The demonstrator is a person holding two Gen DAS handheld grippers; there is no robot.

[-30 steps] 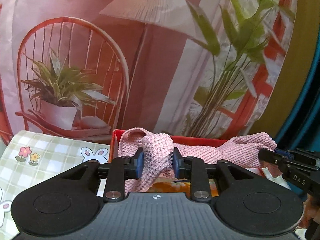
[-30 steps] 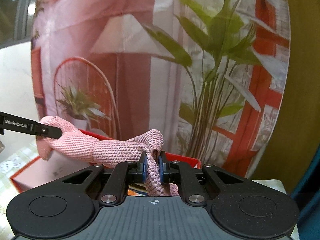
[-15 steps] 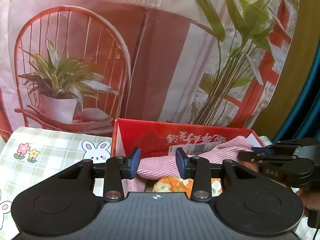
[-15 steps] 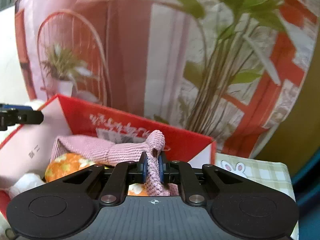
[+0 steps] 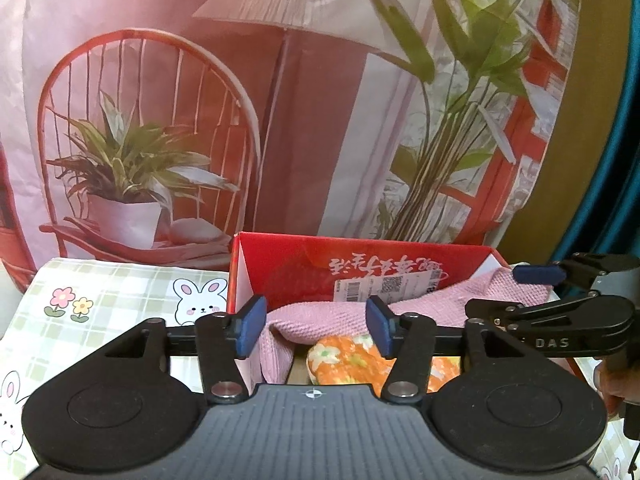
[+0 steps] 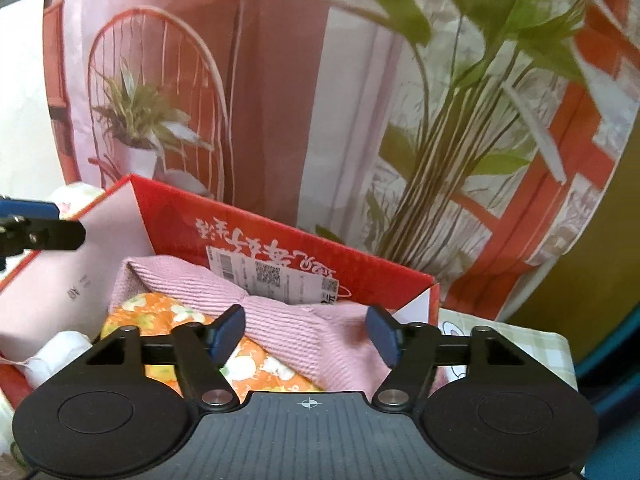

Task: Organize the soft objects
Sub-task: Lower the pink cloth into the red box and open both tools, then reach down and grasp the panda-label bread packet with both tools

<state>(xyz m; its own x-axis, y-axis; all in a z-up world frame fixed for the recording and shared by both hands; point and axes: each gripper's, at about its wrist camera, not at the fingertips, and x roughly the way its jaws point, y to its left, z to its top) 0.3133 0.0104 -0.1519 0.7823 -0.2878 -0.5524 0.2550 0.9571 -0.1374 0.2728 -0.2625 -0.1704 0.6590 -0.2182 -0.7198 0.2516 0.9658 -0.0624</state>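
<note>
A pink knitted cloth [image 5: 320, 320] lies inside the red cardboard box [image 5: 288, 264], draped over an orange floral soft item [image 5: 348, 364]. My left gripper [image 5: 316, 330] is open just in front of the cloth, with nothing between its pads. The right gripper's fingers [image 5: 536, 274] show at the right edge of that view, spread apart. In the right wrist view my right gripper [image 6: 306, 336] is open above the pink cloth [image 6: 288, 328], which covers the orange item [image 6: 156, 316] in the box [image 6: 176, 216].
A checked tablecloth with bunnies [image 5: 120, 292] covers the table left of the box. A printed backdrop of a chair and plants [image 5: 280, 100] stands right behind it. A white soft item [image 6: 60, 348] lies at the box's left end. A teal surface [image 5: 608, 160] is at far right.
Both grippers held the pink cloth stretched above the box; they lowered it in. The left opened first, then the right, and the cloth now rests in the box.
</note>
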